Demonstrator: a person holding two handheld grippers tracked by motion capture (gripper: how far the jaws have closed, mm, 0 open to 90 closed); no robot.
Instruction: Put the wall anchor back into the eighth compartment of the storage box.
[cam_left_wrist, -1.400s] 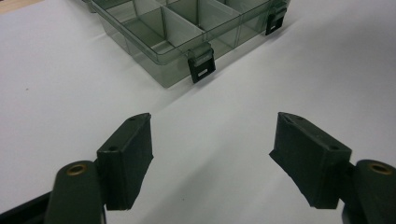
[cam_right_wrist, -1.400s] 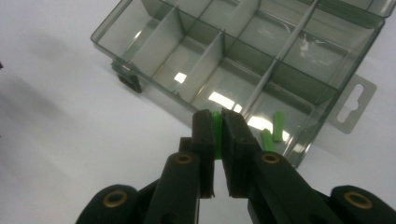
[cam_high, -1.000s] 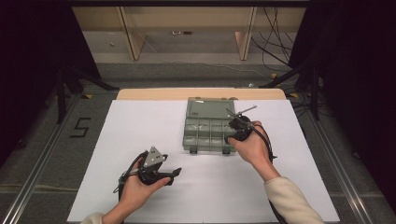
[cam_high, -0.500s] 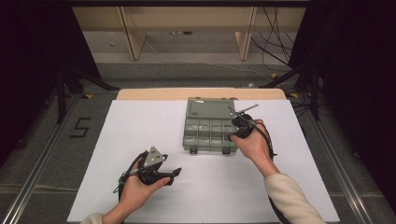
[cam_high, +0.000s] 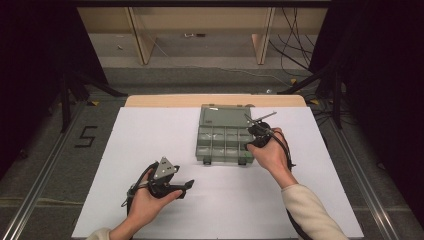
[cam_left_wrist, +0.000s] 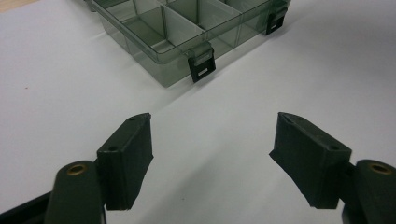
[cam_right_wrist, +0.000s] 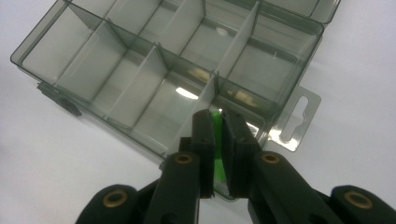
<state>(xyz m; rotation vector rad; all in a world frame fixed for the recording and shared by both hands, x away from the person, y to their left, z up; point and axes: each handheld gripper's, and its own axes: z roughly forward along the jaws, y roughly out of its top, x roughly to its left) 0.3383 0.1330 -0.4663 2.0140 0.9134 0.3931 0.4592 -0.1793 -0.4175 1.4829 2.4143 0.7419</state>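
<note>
The open divided box (cam_high: 224, 134) sits near the table's (cam_high: 150, 130) far edge, right of centre. Over the box's right side, the right gripper (cam_right_wrist: 217, 122) pinches a thin green piece (cam_right_wrist: 216, 140). The left gripper (cam_left_wrist: 212, 154), jaws spread wide with nothing between them, hovers near the front edge.

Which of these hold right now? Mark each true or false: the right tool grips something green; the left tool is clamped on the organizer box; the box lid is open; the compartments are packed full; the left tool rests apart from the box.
1. The right tool grips a thin green piece: true.
2. The left tool is clamped on the organizer box: false; its jaws stand open over bare white table cover.
3. The box lid is open: true.
4. The compartments are packed full: false; most look empty.
5. The left tool rests apart from the box: true.
</note>
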